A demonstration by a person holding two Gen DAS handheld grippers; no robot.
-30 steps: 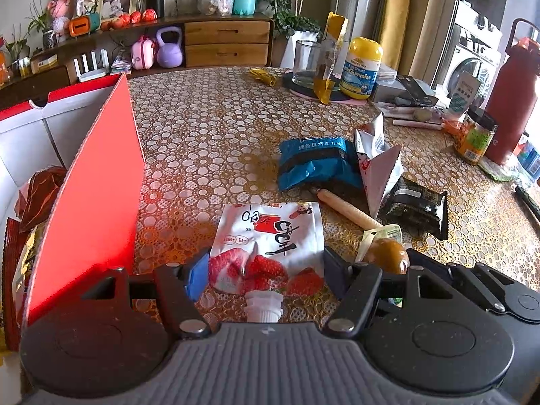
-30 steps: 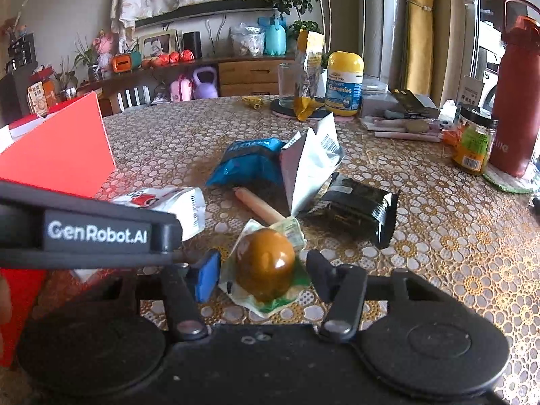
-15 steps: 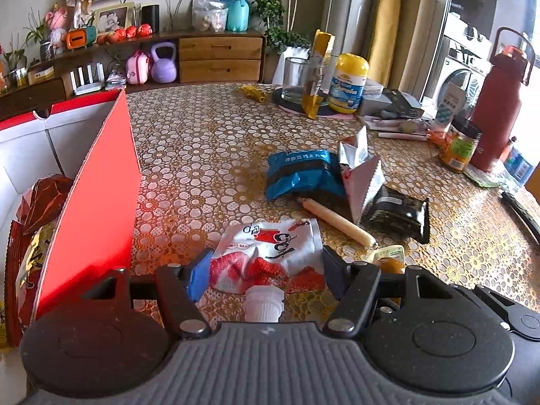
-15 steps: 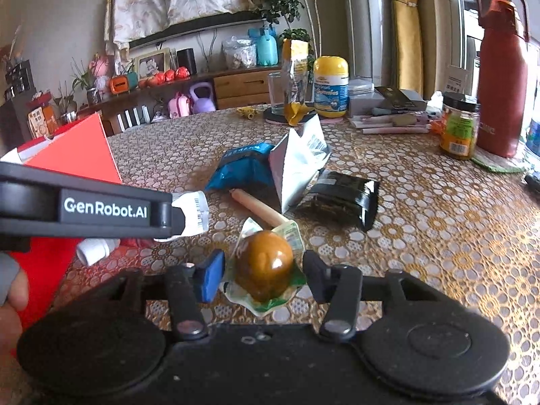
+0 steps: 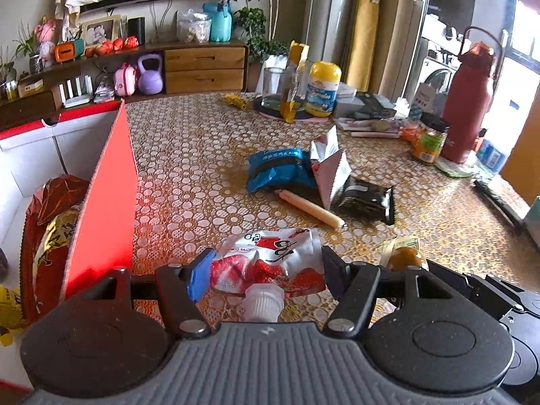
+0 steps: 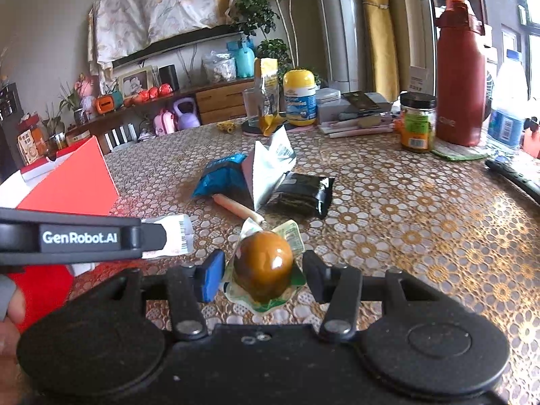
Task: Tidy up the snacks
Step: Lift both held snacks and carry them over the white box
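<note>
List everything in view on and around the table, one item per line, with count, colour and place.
strawberry-print spouted pouch: 1, white and red, between the left gripper's fingers
vacuum-packed brown egg: 1, brown in clear-green wrap, between the right gripper's fingers
blue snack packet: 1, blue, mid-table
opened silver-white foil bag: 1, silver-white, beside the blue packet
black snack packet: 1, black, right of the foil bag
sausage stick: 1, pale orange, in front of the blue packet
red cardboard box: 1, red outside, white inside, left table edge, holds a red-gold bag
yellow-capped bottle: 1, far table
lidded jar: 1, black lid, far right
tall red flask: 1, far right
left gripper: 1, black
right gripper: 1, black
</note>
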